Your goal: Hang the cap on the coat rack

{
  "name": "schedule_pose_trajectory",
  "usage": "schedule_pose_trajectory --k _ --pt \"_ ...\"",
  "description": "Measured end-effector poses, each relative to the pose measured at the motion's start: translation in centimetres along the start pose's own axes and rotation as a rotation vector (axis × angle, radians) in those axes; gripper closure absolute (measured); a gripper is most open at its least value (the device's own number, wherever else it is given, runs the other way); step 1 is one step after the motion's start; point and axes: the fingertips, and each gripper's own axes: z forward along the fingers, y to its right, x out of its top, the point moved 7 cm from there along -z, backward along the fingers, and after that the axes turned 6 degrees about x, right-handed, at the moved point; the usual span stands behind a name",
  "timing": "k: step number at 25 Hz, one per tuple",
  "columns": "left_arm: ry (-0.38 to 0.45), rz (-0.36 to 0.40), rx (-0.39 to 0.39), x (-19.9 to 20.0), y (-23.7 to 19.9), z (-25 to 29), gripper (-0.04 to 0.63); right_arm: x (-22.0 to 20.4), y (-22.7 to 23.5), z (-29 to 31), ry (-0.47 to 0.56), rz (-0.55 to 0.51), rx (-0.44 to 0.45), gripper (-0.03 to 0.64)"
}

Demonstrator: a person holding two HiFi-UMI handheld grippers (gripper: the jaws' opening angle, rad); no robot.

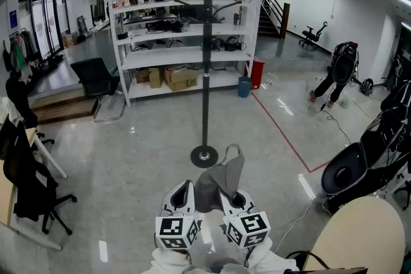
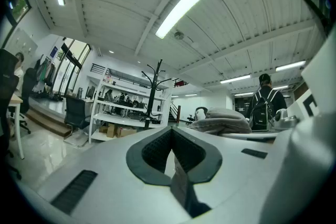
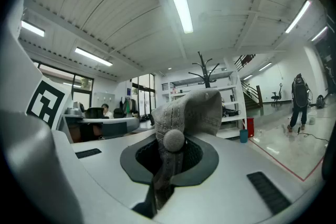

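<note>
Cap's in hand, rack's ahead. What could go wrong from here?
1. The right gripper pinches the cap by bunched crown fabric, and the left gripper seems to hold only a thin edge. The cap may slip, or sag shut before it meets a hook.
2. The coat rack is a thin pole on a small round base. A push up high could rock it.
</note>
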Motion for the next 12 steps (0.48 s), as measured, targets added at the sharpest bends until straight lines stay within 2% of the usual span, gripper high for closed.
schedule_pose_trajectory --k 12 --pt "-0.006 0.009 -0.032 -0.1 -0.4 2.3 0.595 0.2 1.5 1.7 0.002 -0.001 -0.031 0.595"
